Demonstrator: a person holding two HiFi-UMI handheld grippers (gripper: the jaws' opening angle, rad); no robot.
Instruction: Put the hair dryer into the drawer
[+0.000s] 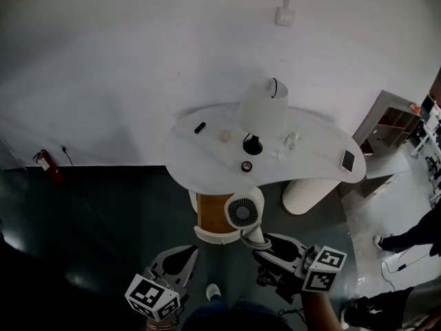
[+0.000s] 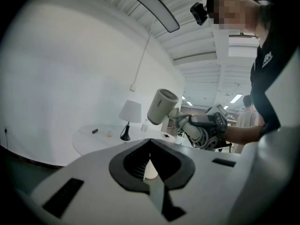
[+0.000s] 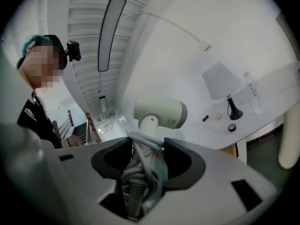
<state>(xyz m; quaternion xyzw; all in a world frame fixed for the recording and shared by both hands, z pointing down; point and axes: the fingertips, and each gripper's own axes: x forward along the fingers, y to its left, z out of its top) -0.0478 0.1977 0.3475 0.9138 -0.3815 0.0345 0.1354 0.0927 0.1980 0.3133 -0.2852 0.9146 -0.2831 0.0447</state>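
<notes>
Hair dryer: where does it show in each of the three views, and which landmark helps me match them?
Head view: hair dryer low centre, just in front of the table.
Left gripper view: right of centre, above the jaws, carried by the right gripper.
Right gripper view: centre, its handle between the jaws.
Shared landmark: the table lamp.

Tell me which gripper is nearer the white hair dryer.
Right. The right gripper is shut on the cord-wrapped handle of the white hair dryer. The left gripper is shut on nothing and sits apart, lower and to the dryer's left, not touching it.
</notes>
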